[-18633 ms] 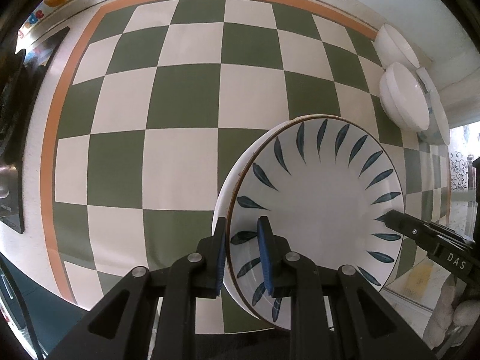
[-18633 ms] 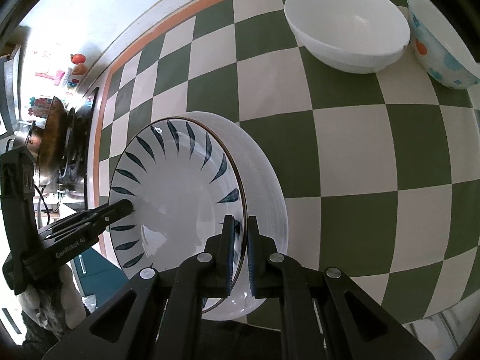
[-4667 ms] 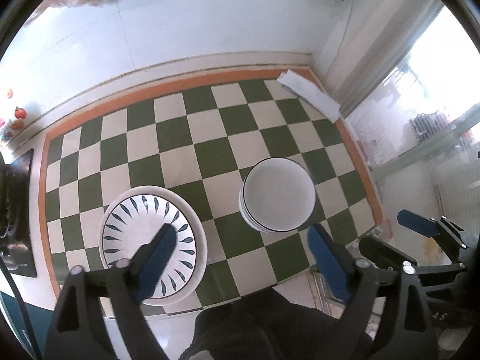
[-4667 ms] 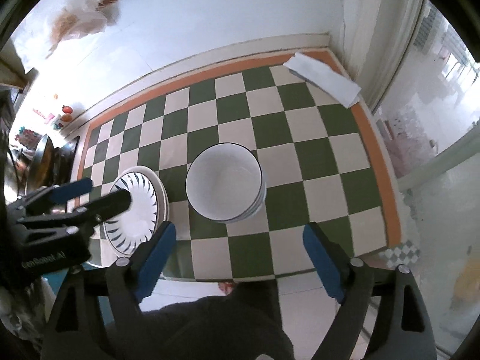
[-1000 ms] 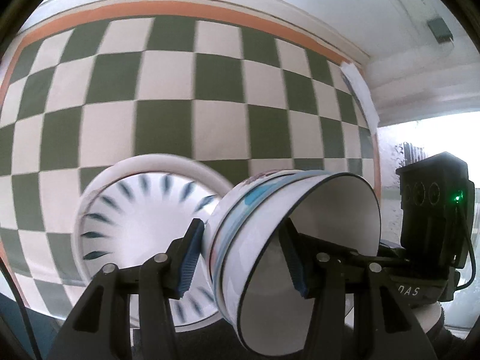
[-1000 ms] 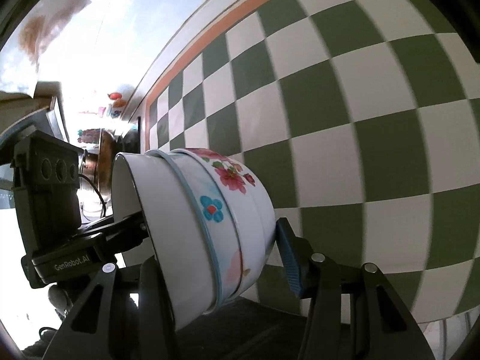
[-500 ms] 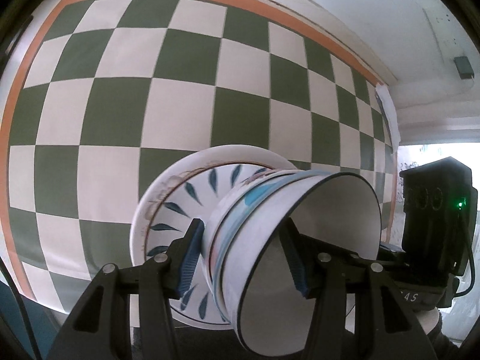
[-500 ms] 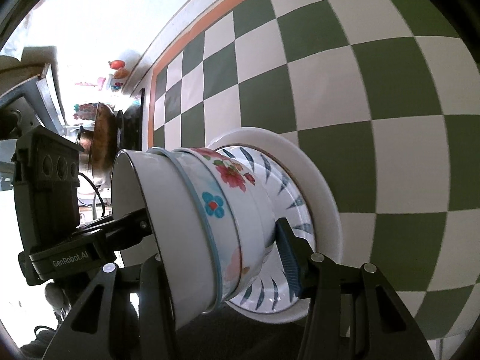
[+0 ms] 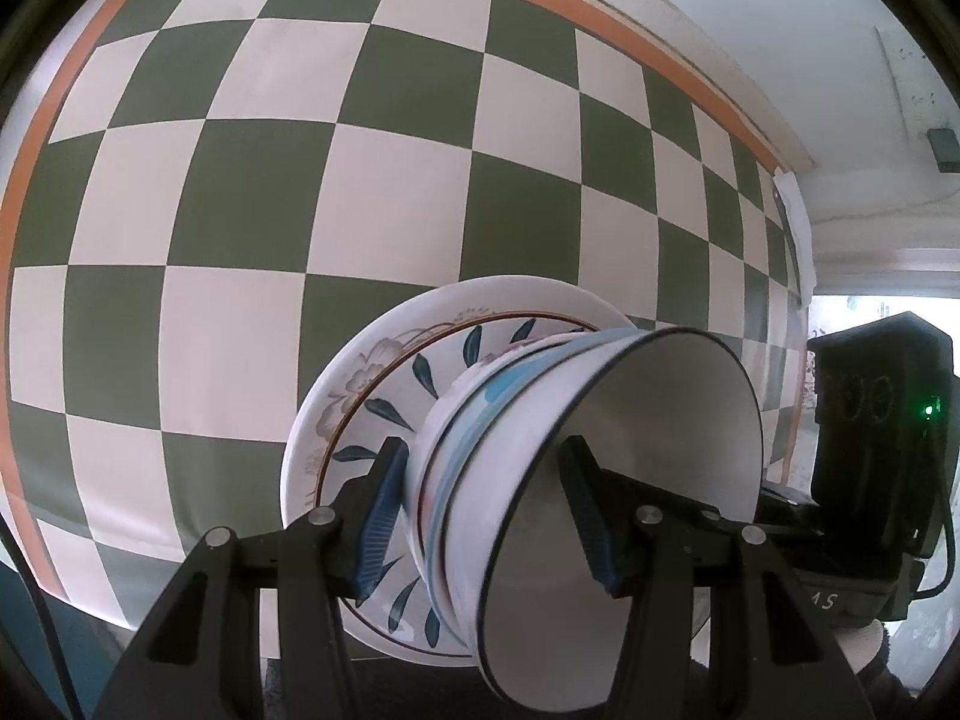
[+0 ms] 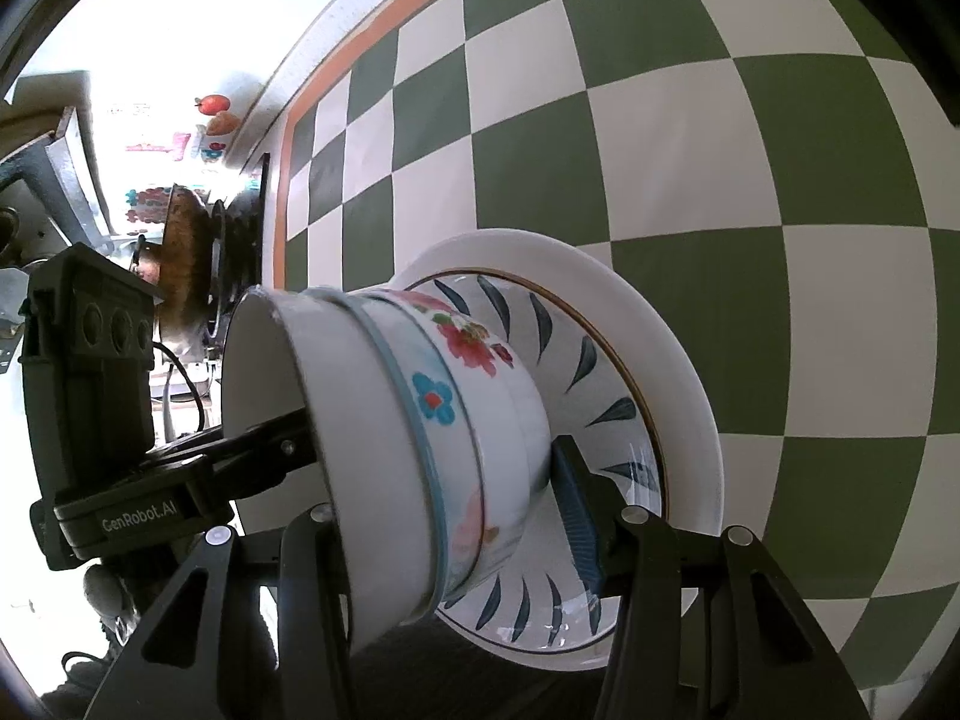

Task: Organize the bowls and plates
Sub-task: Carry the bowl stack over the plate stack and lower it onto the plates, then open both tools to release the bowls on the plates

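A stack of nested bowls (image 9: 606, 468), white inside with flowers and a blue band outside (image 10: 432, 420), hangs tilted between both grippers. My left gripper (image 9: 486, 516) is shut on its near wall, one finger inside and one outside. My right gripper (image 10: 444, 522) is shut on the opposite wall; its inner finger is hidden by the bowls. The base of the stack sits at the middle of the leaf-pattern plate (image 9: 420, 372), which tops a pile of plates (image 10: 672, 360). Whether the base rests on the plate I cannot tell.
A green-and-cream checkered cloth (image 9: 240, 180) with an orange border covers the counter (image 10: 780, 150). A folded white cloth (image 9: 792, 210) lies at its far right end. A wok on a stove (image 10: 186, 264) stands past the left edge. The plates sit near the counter's front edge.
Both grippers carried the bowl stack sideways and down until it came over the plate pile; in the last half second it has barely moved. Both grips are unchanged.
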The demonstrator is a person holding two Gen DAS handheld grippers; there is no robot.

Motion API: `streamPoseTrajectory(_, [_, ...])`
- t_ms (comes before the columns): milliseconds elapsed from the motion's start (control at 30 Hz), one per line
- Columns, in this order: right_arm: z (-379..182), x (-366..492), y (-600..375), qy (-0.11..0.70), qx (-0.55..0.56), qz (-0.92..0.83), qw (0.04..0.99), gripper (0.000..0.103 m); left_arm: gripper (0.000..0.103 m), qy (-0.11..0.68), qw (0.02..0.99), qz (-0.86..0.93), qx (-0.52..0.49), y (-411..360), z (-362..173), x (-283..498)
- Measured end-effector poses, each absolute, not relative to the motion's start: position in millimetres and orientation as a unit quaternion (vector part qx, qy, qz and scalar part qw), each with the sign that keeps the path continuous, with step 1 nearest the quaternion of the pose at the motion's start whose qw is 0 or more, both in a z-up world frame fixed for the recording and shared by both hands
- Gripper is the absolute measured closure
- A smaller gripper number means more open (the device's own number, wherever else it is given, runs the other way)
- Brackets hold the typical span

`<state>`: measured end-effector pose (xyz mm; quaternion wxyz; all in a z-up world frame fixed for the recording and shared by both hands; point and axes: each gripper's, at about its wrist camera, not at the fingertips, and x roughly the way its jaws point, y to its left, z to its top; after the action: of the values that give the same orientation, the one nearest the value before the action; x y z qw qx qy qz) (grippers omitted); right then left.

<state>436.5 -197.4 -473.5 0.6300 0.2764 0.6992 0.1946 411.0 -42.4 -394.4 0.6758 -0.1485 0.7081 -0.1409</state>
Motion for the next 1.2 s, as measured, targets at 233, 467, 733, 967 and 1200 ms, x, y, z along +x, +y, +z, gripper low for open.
streamPoseTrajectory(233, [-471.9, 437.0, -197.0, 0.704, 0.270, 0.187, 0.629, 0.052, 0.053, 0.711, 0.675, -0.142, -0.138, -47.2, -394.5, 411.9])
streamPoseTrajectory(467, [-458.6, 437.5, -195.1, 0.706, 0.243, 0.178, 0.641, 0.051, 0.055, 0.711, 0.682, -0.136, -0.106, -51.2, -385.8, 412.3])
streamPoseTrajectory(733, [-429.1, 432.8, -191.7, 0.699, 0.199, 0.169, 0.666, 0.048, 0.048, 0.701, 0.694, -0.139, -0.087, -47.9, -366.0, 404.8])
streamPoseTrajectory(967, [-401.3, 419.8, -190.5, 0.688, 0.163, 0.157, 0.690, 0.026, 0.016, 0.672, 0.730, -0.110, -0.055, -38.4, -346.7, 395.9])
streamPoseTrajectory(1200, [-373.1, 395.8, -190.3, 0.673, 0.104, 0.104, 0.725, 0.015, 0.007, 0.638, 0.766, -0.073, -0.027, -26.9, -327.5, 384.2])
